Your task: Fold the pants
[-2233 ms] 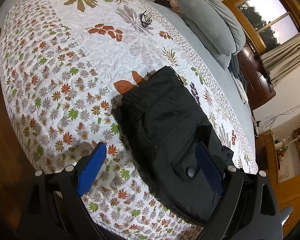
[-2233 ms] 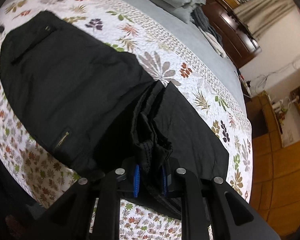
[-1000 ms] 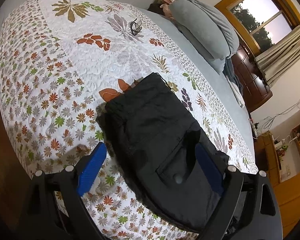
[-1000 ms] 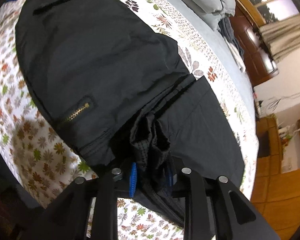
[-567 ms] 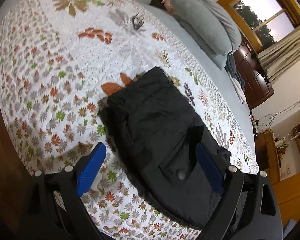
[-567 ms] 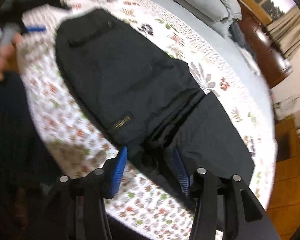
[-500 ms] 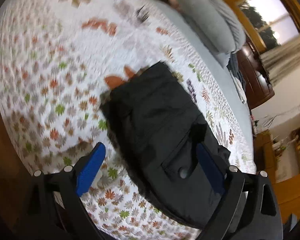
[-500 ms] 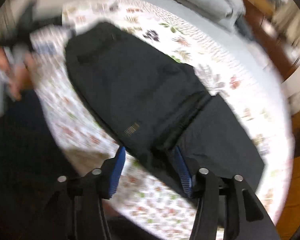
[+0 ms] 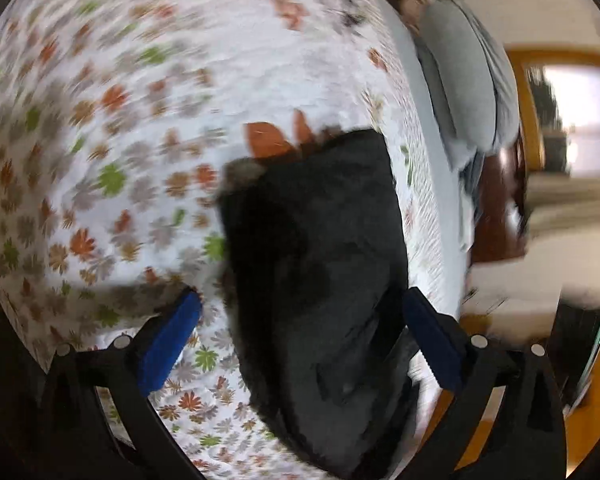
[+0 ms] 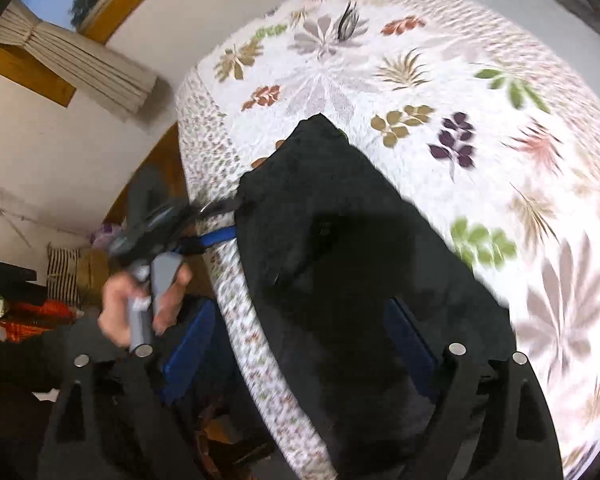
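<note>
Room: a bedroom with a wood-framed window (image 9: 560, 120), pale curtains (image 10: 80, 68) and a wooden floor beside the bed.
Surface: a white quilt (image 9: 112, 128) printed with orange, green and grey flowers and leaves covers the bed; both views are blurred by motion.
Left hand: a bare hand (image 10: 136, 304) grips the grey handle of the left gripper at the bed's edge, seen in the right wrist view.
Left gripper: the left gripper (image 9: 300, 332) has its blue pads spread wide and its jaws are opening; the pants lie in the gap below, and neither pad presses on them.
Pants: the black pants (image 9: 316, 264) lie folded into a thick oblong near the edge of the quilt, a pocket flap showing on top.
Right gripper: the right gripper (image 10: 300, 352) hangs over the pants with jaws opening; its pads stand apart on either side of the cloth and pinch nothing.
Pillows: grey pillows (image 9: 460, 84) are piled at the far end of the bed, well apart from the pants.
</note>
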{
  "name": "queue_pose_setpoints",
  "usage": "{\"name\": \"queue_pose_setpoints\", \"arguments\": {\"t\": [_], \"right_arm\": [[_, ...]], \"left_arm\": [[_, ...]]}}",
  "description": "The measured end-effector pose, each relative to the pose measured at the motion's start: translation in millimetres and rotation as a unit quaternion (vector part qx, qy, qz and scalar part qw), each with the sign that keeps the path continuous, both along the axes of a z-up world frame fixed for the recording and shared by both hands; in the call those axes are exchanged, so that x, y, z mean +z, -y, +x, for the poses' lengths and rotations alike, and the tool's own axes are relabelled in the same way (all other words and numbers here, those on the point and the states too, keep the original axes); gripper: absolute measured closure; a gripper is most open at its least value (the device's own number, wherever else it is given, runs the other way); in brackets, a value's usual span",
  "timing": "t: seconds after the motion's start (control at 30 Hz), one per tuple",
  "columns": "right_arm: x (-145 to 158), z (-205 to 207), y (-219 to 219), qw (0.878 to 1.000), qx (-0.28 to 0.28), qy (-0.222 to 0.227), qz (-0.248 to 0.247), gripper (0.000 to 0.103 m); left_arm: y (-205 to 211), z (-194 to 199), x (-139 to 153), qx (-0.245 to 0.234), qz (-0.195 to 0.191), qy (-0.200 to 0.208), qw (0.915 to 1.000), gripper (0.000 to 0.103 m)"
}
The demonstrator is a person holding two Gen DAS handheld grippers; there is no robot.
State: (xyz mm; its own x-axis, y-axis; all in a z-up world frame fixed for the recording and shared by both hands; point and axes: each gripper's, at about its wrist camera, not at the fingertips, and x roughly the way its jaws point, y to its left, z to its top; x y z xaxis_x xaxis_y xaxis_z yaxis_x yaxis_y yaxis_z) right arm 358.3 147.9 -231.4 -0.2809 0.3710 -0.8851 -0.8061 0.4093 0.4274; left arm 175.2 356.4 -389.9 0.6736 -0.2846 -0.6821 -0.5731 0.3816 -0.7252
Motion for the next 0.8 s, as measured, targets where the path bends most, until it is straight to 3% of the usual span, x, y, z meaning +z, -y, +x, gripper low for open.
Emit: {"name": "queue_pose_setpoints", "arguments": {"t": [0.13,0.2,0.27,0.33,0.53,0.7,0.8], "right_arm": [[-20,21,-43,1.000,0.023,-0.017,-0.003,0.015],[-29,27,-59,0.999,0.031,-0.019,-0.009,0.015],[-37,31,-70,0.999,0.038,-0.024,-0.013,0.015],[-42,35,-79,0.999,0.044,-0.023,-0.015,0.015],[-60,41,-93,0.998,0.054,-0.037,-0.011,0.015],[-74,53,-108,0.997,0.062,-0.051,-0.010,0.015],[-84,61,-126,0.995,0.078,-0.056,-0.020,0.015]], "left_arm": [[-2,-1,-3,0.022,-0.007,0.008,0.9997,0.003],[-5,-2,2,0.029,-0.017,0.054,0.9980,0.003],[-5,1,7,0.022,-0.008,0.073,0.9971,0.003],[-7,0,4,0.034,0.000,0.054,0.9979,0.003],[-11,-2,-7,0.045,-0.015,0.059,0.9971,0.003],[-16,1,-22,0.075,-0.052,0.064,0.9938,0.003],[-13,4,-22,0.073,-0.048,0.067,0.9940,0.003]]}}
